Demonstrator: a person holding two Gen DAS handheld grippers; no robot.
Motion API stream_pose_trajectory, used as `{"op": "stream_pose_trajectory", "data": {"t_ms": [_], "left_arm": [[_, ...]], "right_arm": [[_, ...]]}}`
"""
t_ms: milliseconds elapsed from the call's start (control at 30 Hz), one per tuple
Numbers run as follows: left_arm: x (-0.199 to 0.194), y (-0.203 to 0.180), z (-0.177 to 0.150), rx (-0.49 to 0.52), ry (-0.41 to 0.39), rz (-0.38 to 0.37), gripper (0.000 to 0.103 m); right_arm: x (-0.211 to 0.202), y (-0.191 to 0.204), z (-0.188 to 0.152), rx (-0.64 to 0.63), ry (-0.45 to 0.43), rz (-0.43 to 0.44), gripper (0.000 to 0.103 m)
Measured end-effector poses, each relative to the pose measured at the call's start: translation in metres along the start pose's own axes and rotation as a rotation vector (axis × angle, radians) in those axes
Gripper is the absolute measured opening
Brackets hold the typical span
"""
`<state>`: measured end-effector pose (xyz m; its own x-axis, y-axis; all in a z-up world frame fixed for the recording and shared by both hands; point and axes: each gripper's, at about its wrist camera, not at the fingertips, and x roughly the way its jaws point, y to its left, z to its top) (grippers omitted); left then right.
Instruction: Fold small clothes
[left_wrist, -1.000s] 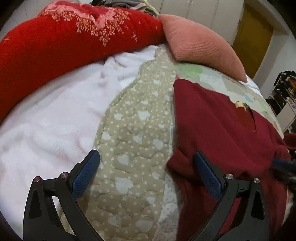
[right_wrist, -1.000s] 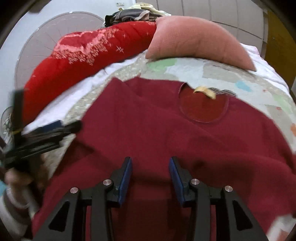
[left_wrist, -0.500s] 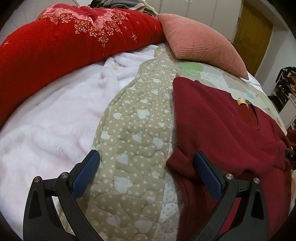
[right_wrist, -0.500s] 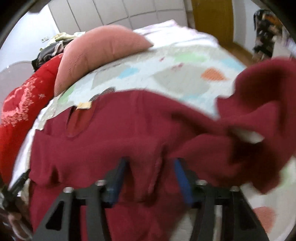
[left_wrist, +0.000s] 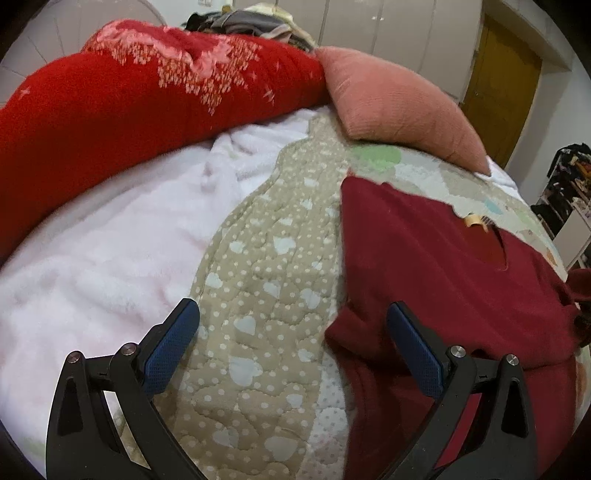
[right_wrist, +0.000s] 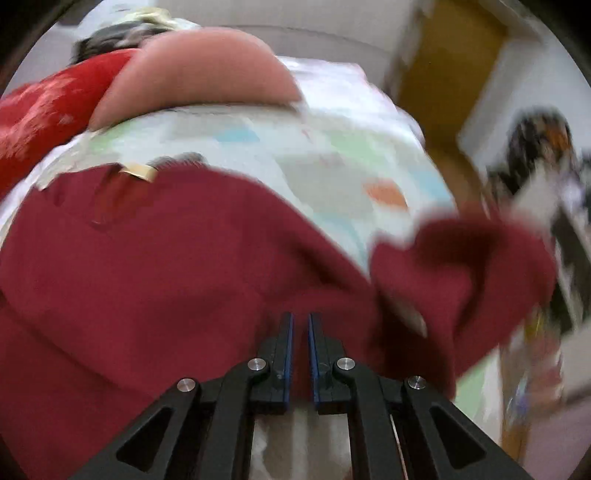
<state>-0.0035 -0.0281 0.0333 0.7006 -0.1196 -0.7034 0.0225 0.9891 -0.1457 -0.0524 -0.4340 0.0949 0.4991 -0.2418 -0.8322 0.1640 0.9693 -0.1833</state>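
The dark red sweater (left_wrist: 436, 266) lies rumpled on the bed (left_wrist: 258, 295); the right gripper (right_wrist: 300, 325) pinches its fabric, and the left gripper (left_wrist: 291, 332) stands spread.

Right wrist view smeared; far-right clutter (right_wrist: 535, 155) unreadable. Sweater (left_wrist: 443, 280) hem cut off by near edge.

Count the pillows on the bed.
2. A long red pillow lies along the far left side. A pink pillow sits at its right end, beyond the dark red sweater. Others may be out of view.
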Motion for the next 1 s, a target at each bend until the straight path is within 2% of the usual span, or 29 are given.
{"op": "stream_pose_trajectory", "data": {"t_ms": [67, 100, 200, 267, 333, 400, 433, 467, 533, 567, 600, 633, 667, 700, 733, 800, 900, 967, 1000], "left_arm": [[-0.006, -0.002, 0.000, 0.006, -0.024, -0.018, 0.102], [-0.009, -0.002, 0.001, 0.005, -0.032, -0.029, 0.102], [-0.013, -0.002, 0.003, -0.007, -0.046, -0.063, 0.102], [-0.008, -0.004, 0.004, 0.002, -0.024, -0.066, 0.102], [0.003, -0.007, 0.003, 0.013, 0.025, -0.068, 0.102], [0.012, -0.011, 0.001, 0.028, 0.072, -0.074, 0.102], [0.016, -0.012, 0.000, 0.035, 0.093, -0.069, 0.102], [0.016, -0.012, -0.001, 0.036, 0.095, -0.065, 0.102], [0.014, -0.013, -0.001, 0.037, 0.085, -0.066, 0.102], [0.013, -0.013, -0.001, 0.038, 0.084, -0.064, 0.102], [0.013, -0.013, -0.002, 0.039, 0.084, -0.062, 0.102], [0.012, -0.013, -0.002, 0.038, 0.081, -0.062, 0.102], [0.010, -0.012, -0.002, 0.036, 0.071, -0.061, 0.102], [0.008, -0.012, -0.002, 0.036, 0.062, -0.062, 0.102], [0.004, -0.013, -0.002, 0.038, 0.047, -0.063, 0.102], [0.004, -0.014, -0.002, 0.042, 0.040, -0.061, 0.102], [0.009, -0.012, -0.002, 0.035, 0.061, -0.056, 0.102], [0.011, -0.010, -0.001, 0.022, 0.073, -0.057, 0.102], [0.011, -0.010, -0.001, 0.018, 0.073, -0.057, 0.102]], "right_arm": [[-0.017, -0.008, -0.004, 0.060, -0.061, 0.045, 0.008], [-0.030, -0.005, -0.001, 0.074, -0.099, 0.095, 0.008], [-0.041, 0.024, 0.015, 0.020, -0.134, 0.227, 0.009], [-0.034, 0.049, 0.022, -0.035, -0.140, 0.269, 0.009], [-0.014, 0.080, 0.024, -0.075, -0.109, 0.316, 0.009], [0.017, 0.100, 0.021, -0.062, -0.013, 0.363, 0.009], [0.028, 0.107, 0.017, -0.055, 0.003, 0.351, 0.009], [0.026, 0.109, 0.014, -0.051, -0.043, 0.335, 0.009], [0.018, 0.105, 0.014, -0.038, -0.030, 0.343, 0.011], [0.014, 0.098, 0.014, -0.021, -0.023, 0.351, 0.017], [0.005, 0.085, 0.013, 0.000, -0.038, 0.340, 0.027], [-0.003, 0.077, 0.013, 0.009, -0.062, 0.310, 0.031], [-0.017, 0.058, 0.012, 0.022, -0.114, 0.226, 0.038], [-0.028, 0.048, 0.006, 0.032, -0.144, 0.178, 0.047], [-0.038, 0.032, 0.004, 0.055, -0.189, 0.119, 0.050], [-0.049, 0.001, 0.001, 0.094, -0.224, 0.053, 0.061], [-0.041, -0.028, -0.001, 0.080, -0.167, -0.050, 0.061], [-0.028, -0.053, -0.008, 0.090, -0.102, -0.214, 0.061], [-0.024, -0.074, -0.016, 0.144, -0.060, -0.278, 0.061]]}}
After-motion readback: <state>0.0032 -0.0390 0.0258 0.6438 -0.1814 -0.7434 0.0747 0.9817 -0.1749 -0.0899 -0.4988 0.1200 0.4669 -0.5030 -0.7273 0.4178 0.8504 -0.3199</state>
